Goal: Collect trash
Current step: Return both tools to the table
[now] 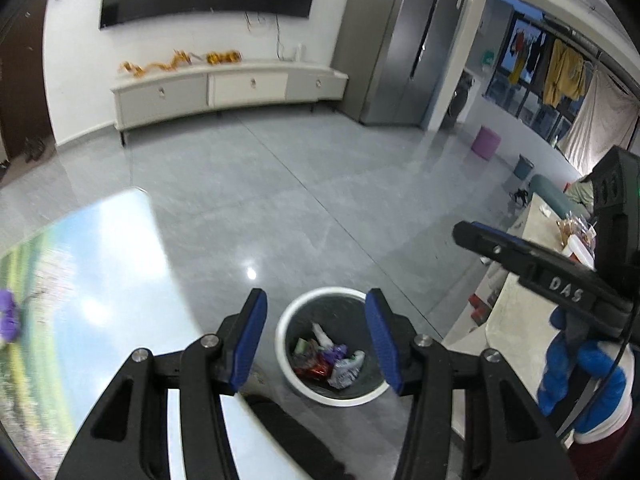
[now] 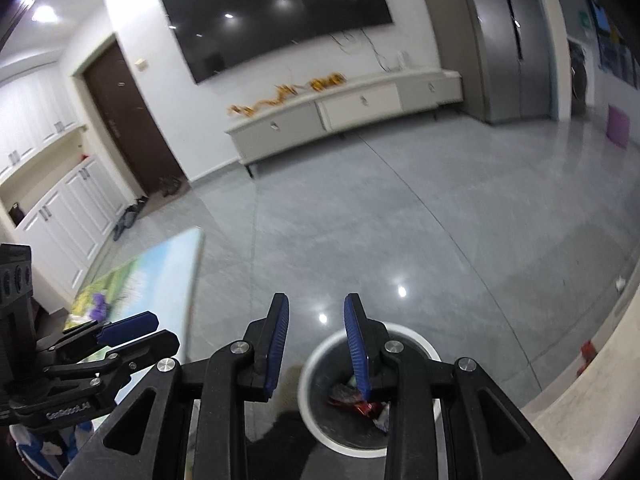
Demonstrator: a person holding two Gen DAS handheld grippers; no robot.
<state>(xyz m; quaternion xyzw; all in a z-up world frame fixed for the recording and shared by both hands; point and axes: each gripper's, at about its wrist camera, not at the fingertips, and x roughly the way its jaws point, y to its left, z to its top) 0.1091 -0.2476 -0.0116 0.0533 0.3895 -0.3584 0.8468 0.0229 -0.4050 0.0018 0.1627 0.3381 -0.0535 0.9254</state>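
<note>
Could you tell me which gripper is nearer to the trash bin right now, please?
Cannot tell. Both the left gripper and the right gripper hover open above the trash bin, neither touching it.

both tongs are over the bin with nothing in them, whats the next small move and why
Probably swing the left tongs back toward the purple item on the table. Both the left and the right tongs are open and empty above the bin, which already holds wrappers.

I stood in a home living room, with a big wall-mounted television (image 2: 276, 16) above a long low white cabinet (image 2: 344, 114), grey floor tiles (image 2: 400, 220), a brown entrance door (image 2: 132, 120) with shoes beside it, and laundry (image 1: 562, 74) hung on the balcony.
</note>
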